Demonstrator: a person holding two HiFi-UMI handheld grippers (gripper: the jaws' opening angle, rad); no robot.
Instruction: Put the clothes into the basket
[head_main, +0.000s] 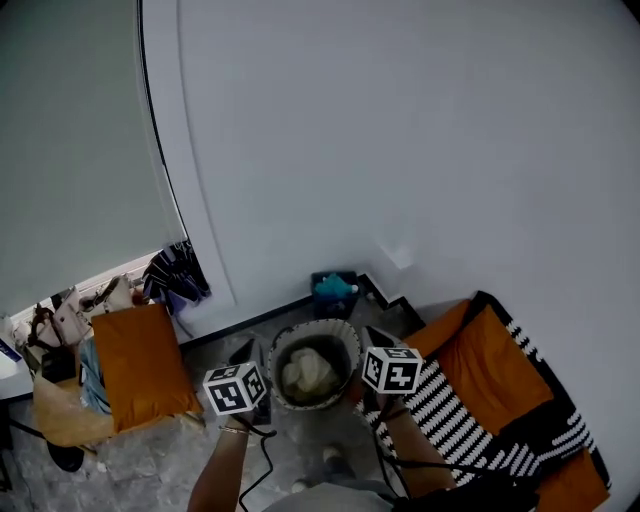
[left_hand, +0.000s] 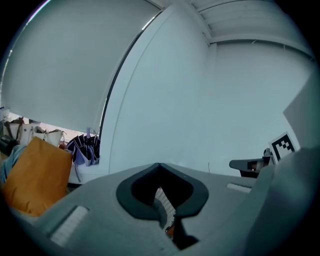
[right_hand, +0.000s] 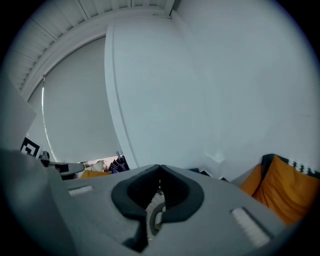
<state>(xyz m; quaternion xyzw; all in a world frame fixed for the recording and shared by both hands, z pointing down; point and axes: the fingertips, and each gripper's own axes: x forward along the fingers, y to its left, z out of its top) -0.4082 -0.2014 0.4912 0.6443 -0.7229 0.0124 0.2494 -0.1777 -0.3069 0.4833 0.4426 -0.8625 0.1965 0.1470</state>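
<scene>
A plain white wall (head_main: 400, 150) fills most of the frame, with a large orange cushion (head_main: 495, 365) lying on a black-and-white striped throw (head_main: 450, 415) at lower right and a second orange cushion (head_main: 140, 365) at lower left. Between them, at bottom centre, stands the round basket (head_main: 315, 325) with a black-and-white patterned rim, and a pale, crumpled heap of clothes (head_main: 308, 373) lies inside it. Flanking its lower edge, the left gripper (left_hand: 160, 165) and the right gripper (right_hand: 160, 166) are held side by side, each with its jaws clenched tip to tip on nothing.

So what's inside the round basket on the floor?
A crumpled pale cloth lies in the basket, below its rim. Anything beneath that cloth is covered and cannot be seen.
</scene>
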